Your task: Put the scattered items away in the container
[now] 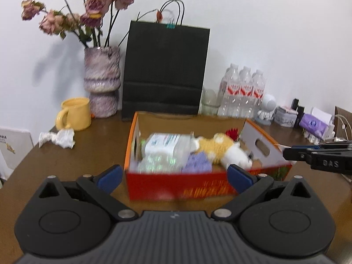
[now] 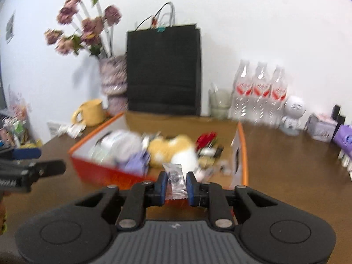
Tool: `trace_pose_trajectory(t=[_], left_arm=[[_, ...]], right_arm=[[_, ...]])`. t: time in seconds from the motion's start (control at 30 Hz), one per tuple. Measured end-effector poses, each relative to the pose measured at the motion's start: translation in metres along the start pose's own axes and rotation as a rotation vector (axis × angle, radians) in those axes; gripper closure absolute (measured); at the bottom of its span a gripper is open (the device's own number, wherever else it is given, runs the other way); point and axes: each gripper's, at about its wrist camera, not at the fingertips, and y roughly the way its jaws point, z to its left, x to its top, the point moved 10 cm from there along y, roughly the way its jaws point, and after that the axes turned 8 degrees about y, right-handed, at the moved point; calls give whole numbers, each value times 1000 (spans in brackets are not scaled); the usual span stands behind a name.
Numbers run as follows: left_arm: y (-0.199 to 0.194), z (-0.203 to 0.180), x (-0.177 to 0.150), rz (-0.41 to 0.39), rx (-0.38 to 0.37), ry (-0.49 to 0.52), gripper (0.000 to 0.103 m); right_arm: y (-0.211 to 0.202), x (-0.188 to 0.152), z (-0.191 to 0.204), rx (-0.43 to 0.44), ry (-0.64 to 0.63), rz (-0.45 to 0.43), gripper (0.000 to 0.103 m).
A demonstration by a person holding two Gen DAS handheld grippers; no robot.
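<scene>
My right gripper (image 2: pixel 175 183) is squeezing a small clear packet (image 2: pixel 176 179) between its blue pads, just in front of the red box (image 2: pixel 105 173). My left gripper (image 1: pixel 173 177) is wide open with nothing in it, near the box too. Inside the box lie a bottle (image 1: pixel 165 147) and a yellow plush toy (image 1: pixel 217 146). Behind it on the worktop (image 1: pixel 96 145) stand a yellow mug (image 1: pixel 74 114) and a black bag (image 1: pixel 165 70).

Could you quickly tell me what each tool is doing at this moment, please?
Left tool: open, holding nothing.
Right tool: closed on a small clear plastic packet.
</scene>
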Motion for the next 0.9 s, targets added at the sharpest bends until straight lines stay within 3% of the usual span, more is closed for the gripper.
trace_pose_trajectory(t=[0.2, 0.57, 0.63, 0.73, 0.8, 0.9], left_arm=[[30, -9, 28, 41, 4, 46, 0], [71, -3, 32, 140, 50, 22, 0], [72, 0, 31, 148, 60, 15, 0], [71, 2, 31, 156, 62, 10, 0], [68, 2, 30, 158, 62, 10, 0], [63, 1, 29, 165, 61, 9, 0]], right_arm=[[39, 36, -13, -69, 17, 38, 86], [98, 28, -22, -121, 76, 194, 83], [100, 27, -22, -113, 99, 208, 73], [95, 28, -21, -122, 105, 200, 29], [89, 30, -20, -129, 98, 186, 15], [77, 31, -17, -132, 97, 178, 10]])
